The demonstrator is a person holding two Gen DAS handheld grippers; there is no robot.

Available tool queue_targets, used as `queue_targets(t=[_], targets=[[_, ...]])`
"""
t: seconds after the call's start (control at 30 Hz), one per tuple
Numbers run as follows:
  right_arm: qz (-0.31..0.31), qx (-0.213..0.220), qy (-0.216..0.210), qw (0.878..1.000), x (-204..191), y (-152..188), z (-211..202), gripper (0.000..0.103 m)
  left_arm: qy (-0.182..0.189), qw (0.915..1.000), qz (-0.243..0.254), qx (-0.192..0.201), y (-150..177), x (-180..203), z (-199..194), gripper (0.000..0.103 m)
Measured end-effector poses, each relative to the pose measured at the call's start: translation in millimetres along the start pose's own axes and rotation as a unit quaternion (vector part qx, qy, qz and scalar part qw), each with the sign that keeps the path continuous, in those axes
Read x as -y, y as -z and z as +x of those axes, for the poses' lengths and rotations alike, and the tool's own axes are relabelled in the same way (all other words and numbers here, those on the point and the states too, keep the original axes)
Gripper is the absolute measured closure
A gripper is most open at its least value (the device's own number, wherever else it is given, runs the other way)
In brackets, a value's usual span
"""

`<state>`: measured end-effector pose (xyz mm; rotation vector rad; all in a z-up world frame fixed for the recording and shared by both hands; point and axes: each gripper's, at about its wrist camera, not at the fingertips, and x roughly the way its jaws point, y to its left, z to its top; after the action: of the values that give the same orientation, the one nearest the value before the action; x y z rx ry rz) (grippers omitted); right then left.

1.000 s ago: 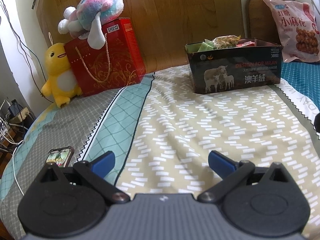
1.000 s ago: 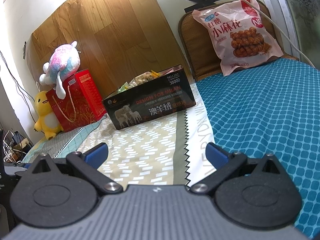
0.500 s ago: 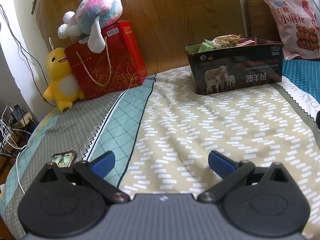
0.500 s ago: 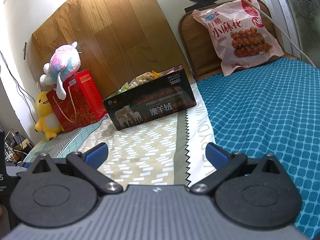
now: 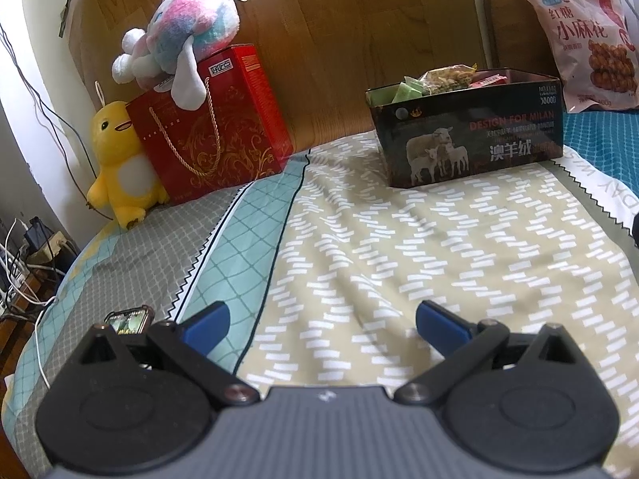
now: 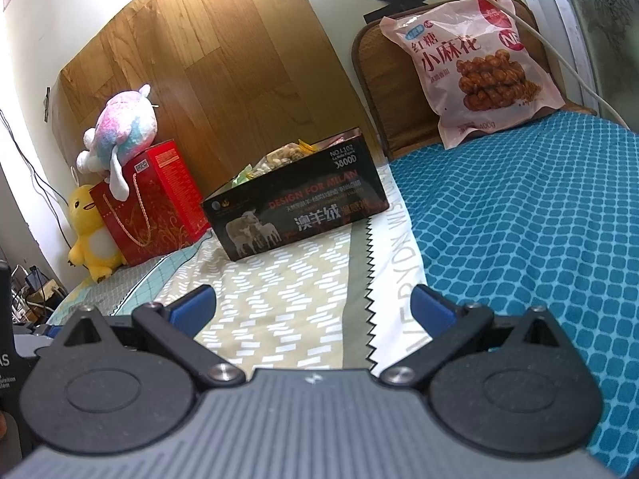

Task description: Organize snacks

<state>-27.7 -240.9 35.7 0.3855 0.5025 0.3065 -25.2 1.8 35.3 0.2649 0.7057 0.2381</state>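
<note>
The big risk I see is the pink snack bag [image 6: 475,68]: it leans upright against the woven headboard [image 6: 369,92] at the far end of the blue bedspread [image 6: 531,215], well apart from both of my tools, and it looks puffy and slippery. If I pinch only a loose corner of film it may slide out or tear, and if I drag it, it could topple flat. The dark sheep-print box [image 5: 467,131] already sits heaped with small packets [image 5: 443,78], some standing above the rim, so pushing anything more in carelessly could spill them onto the bed [image 5: 399,247]. The box also rests on soft bedding, so I judge it could tip or skid if nudged from one side. A phone [image 5: 129,317] lies just beside my left tool, easy to knock.

My left gripper [image 5: 319,321] has its blue fingers [image 5: 203,321] spread wide, holding nothing and touching nothing, low over the patterned sheet. My right gripper [image 6: 311,305] is the same: fingers [image 6: 431,307] far apart, empty, hovering above the seam between sheet and bedspread
</note>
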Motion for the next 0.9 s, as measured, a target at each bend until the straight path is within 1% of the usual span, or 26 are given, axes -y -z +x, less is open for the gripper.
queue_targets(t=[0.9], targets=[[0.005, 0.001, 0.0, 1.0, 4.1, 0.5, -0.6, 0.0, -0.005, 0.9998, 0.017, 0.005, 0.1, 3.1, -1.4, 0.0]])
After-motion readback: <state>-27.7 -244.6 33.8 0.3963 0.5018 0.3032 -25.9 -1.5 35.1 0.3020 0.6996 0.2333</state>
